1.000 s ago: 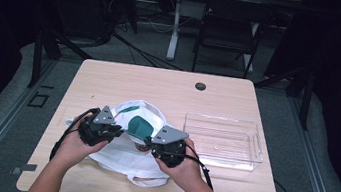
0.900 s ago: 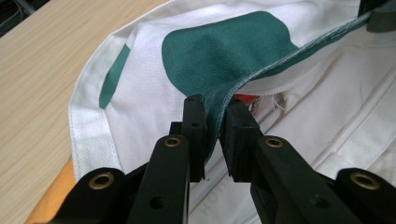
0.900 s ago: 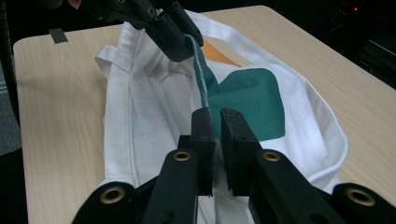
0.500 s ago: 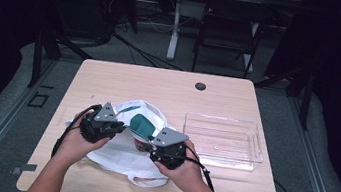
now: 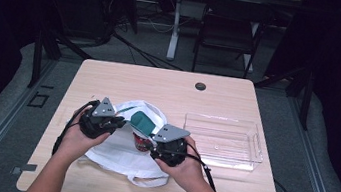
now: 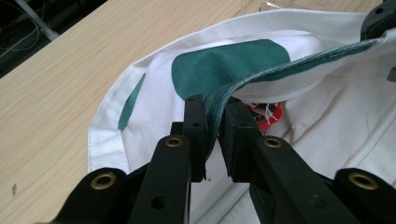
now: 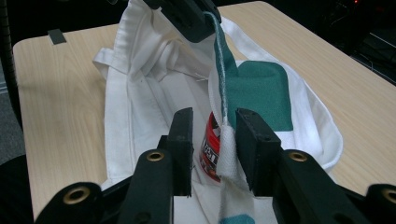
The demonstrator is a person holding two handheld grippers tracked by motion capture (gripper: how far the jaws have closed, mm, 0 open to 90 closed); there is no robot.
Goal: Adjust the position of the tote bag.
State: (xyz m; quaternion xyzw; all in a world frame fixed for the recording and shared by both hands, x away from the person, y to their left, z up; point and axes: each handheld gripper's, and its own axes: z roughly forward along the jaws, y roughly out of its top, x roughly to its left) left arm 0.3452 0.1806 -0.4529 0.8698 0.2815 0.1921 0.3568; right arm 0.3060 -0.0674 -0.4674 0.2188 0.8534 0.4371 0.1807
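Observation:
A white cloth bag (image 5: 120, 153) with green patches lies on the table, its mouth held up between my two grippers. My left gripper (image 6: 215, 109) is shut on the bag's green-lined rim (image 6: 299, 63), at the left of the mouth (image 5: 122, 122). My right gripper (image 7: 215, 122) sits at the mouth's right side (image 5: 149, 143). Its jaws have just been opening, and the white rim strip (image 7: 227, 149) hangs loosely between them. A red can (image 7: 211, 150) stands inside the bag, also visible in the left gripper view (image 6: 269, 115).
A clear plastic tray (image 5: 222, 141) lies just right of the bag. A black grommet (image 5: 200, 86) sits near the table's far edge. Beyond the table stand a chair (image 5: 227, 33) and cables on the floor.
Both hands have stayed at the bag's mouth. The green lining between the grippers shows a little more than before.

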